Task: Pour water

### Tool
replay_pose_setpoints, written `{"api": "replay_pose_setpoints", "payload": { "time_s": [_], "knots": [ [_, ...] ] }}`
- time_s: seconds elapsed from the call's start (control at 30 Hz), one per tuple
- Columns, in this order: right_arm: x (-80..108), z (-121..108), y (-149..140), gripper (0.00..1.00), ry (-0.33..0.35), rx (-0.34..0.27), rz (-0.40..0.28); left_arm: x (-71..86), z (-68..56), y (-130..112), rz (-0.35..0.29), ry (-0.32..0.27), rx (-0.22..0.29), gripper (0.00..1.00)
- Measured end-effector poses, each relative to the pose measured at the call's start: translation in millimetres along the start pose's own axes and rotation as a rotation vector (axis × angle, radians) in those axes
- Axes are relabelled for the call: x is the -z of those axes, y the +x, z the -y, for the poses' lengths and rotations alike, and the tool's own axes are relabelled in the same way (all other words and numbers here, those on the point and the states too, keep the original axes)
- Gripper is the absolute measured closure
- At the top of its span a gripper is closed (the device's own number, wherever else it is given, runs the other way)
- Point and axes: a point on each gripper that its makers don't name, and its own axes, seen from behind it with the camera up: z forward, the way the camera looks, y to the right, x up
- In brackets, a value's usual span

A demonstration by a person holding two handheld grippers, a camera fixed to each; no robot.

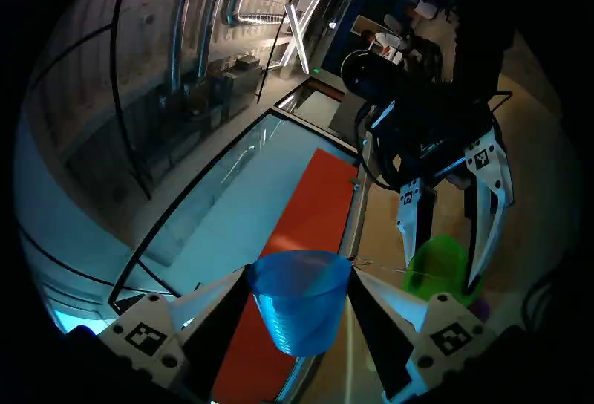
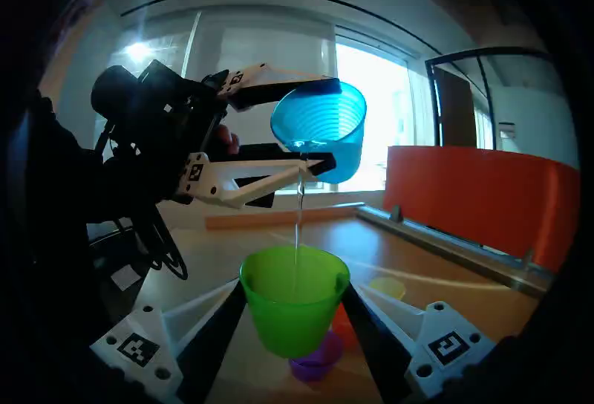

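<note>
**The green cup (image 2: pixel 295 307) takes water (image 2: pixel 299 211) from the blue cup (image 2: pixel 319 125)**

Nearest to us, the green cup stands upright between the fingers of the right gripper (image 2: pixel 295 289), which are clenched on its two sides. Higher up, the left gripper (image 2: pixel 332 123) grasps the blue cup, tilted with its mouth toward us. We see the water fall as a thin stream from its lower rim into the green cup. A small purple cup (image 2: pixel 315 363) shows just under the green one, over the wooden table (image 2: pixel 431 255).
</note>
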Motion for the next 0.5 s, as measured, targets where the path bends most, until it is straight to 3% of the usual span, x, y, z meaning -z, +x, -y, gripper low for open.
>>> {"api": "replay_pose_setpoints", "payload": {
  "time_s": [0.5],
  "knots": [
    [0.4, 0.8, 0.9, 0.10, 0.003, 0.002, -0.003, 0.1, 1.3, -0.5, 0.000, 0.000, -0.023, 0.13]
  ]
}}
